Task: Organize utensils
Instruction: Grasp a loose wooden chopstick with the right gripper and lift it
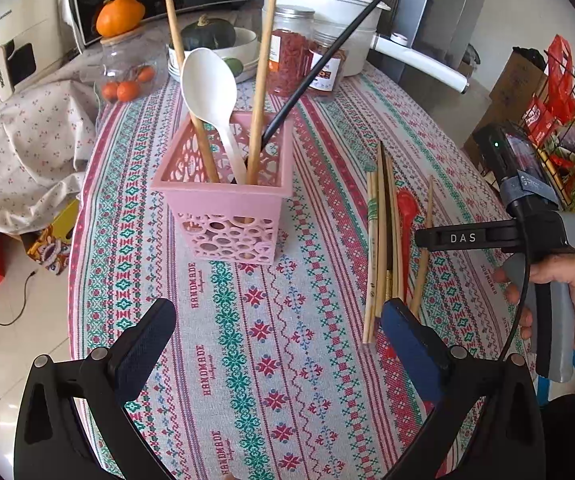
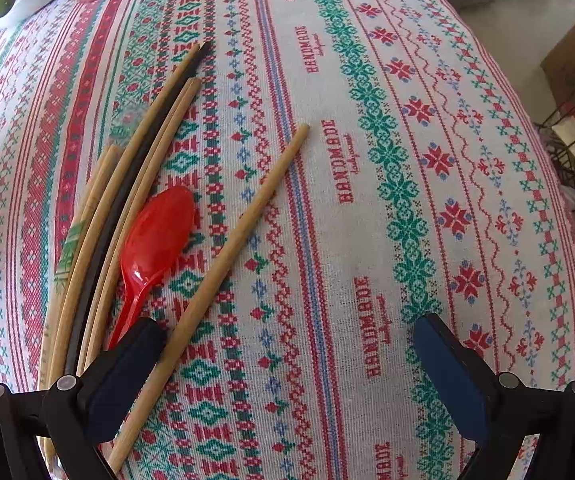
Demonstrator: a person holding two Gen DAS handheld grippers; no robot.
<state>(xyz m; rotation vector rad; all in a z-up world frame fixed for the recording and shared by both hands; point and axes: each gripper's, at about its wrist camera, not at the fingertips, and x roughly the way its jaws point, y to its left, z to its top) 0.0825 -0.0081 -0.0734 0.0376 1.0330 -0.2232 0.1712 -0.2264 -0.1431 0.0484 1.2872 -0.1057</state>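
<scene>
While "HANDMADE" repeats across the striped tablecloth (image 2: 367,128) and "DAS" marks the right gripper (image 2: 287,354), both it and the left gripper (image 1: 275,326) hover spread wide, grasping nothing. A pink holder (image 1: 223,204) stands mid-table with a white spoon (image 1: 209,88) and chopsticks inside. Loose chopsticks (image 2: 107,216) and a red spoon (image 2: 155,236) lie right of it in a cluttered kitchen.
</scene>
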